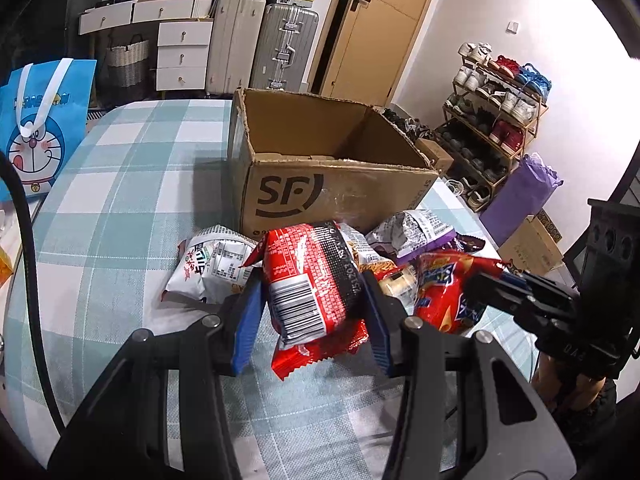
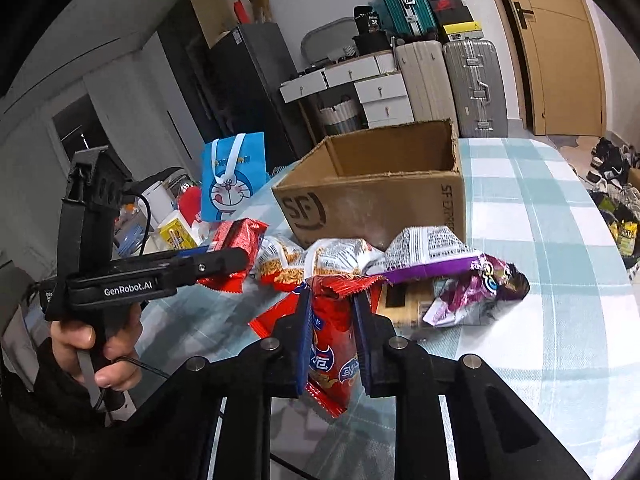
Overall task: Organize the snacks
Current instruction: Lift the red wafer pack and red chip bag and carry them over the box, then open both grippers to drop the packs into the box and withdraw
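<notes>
The left gripper (image 1: pixel 312 300) pinches a red barcode packet (image 1: pixel 312 284); only the right wrist view shows the right gripper (image 2: pixel 332 328) pinching a red snack bag (image 2: pixel 332 344). Beyond the table's (image 1: pixel 120 200) snack pile, the box (image 1: pixel 332 184) shows only bare cardboard inside.

1. The desk (image 1: pixel 120 184) wears a teal-and-white checked cloth;
2. An open cardboard box (image 1: pixel 332 196) stands on it;
3. Snack packets (image 2: pixel 424 256) lie heaped just before the box.

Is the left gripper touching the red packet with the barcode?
Touching. The left wrist view shows the left gripper with both blue jaws pressed against the red barcode packet.
</notes>
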The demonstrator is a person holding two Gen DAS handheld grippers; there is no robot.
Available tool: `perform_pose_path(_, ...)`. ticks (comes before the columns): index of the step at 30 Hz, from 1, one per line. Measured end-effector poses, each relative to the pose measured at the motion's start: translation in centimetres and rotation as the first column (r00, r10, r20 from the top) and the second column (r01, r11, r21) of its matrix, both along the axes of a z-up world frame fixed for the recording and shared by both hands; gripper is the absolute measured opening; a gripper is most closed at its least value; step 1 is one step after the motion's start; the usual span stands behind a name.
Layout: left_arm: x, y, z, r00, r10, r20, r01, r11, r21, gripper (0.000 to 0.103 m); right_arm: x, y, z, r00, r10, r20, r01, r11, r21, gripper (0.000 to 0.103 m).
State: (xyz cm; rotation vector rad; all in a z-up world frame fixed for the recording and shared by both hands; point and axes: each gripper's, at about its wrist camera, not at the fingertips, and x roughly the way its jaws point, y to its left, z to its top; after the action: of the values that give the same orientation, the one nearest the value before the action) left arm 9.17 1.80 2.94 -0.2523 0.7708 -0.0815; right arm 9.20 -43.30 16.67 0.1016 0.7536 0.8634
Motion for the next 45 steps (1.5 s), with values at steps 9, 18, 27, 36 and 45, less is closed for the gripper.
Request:
perform_pose_path(9, 1.3, -0.2, 1.5, 0.999, -0.011, 0.043, 0.011, 1.0, 0.012, 0.044, 1.4, -0.7, 3.1, 0.995, -0.051, 0.084, 0.046, 0.996, 0.071, 0.018)
perform_pose_path(18, 5.2, -0.4, 3.5, 0.995, -0.037, 0.093, 0.035, 0.999, 0.021, 0.044, 5.0, -0.1, 5.0, 0.982, -0.137, 0.13, 0.119, 0.984, 0.131, 0.018)
perform_pose_path(27, 10.4, 0.6, 3.9, 0.994, -0.016, 0.106, 0.016, 1.0, 0.009, 0.044, 9.4, 1.3, 5.6, 0.965, -0.224, 0.132, 0.203, 0.966, 0.16, 0.018)
perform_pose_path(36, 14.1, 2.3, 1.9, 0.997, 0.034, 0.067, -0.035, 0.999, 0.023, 0.044, 13.3, 3.5, 4.6, 0.958, -0.266, 0.105, 0.253, 0.96, 0.12, 0.018)
perform_pose_path(45, 12.7, 2.5, 2.4, 0.996, 0.038, 0.08, -0.04, 0.999, 0.025, 0.085, 13.6, 2.8, 4.1, 0.963, -0.254, 0.092, 0.248, 0.966, 0.078, 0.05)
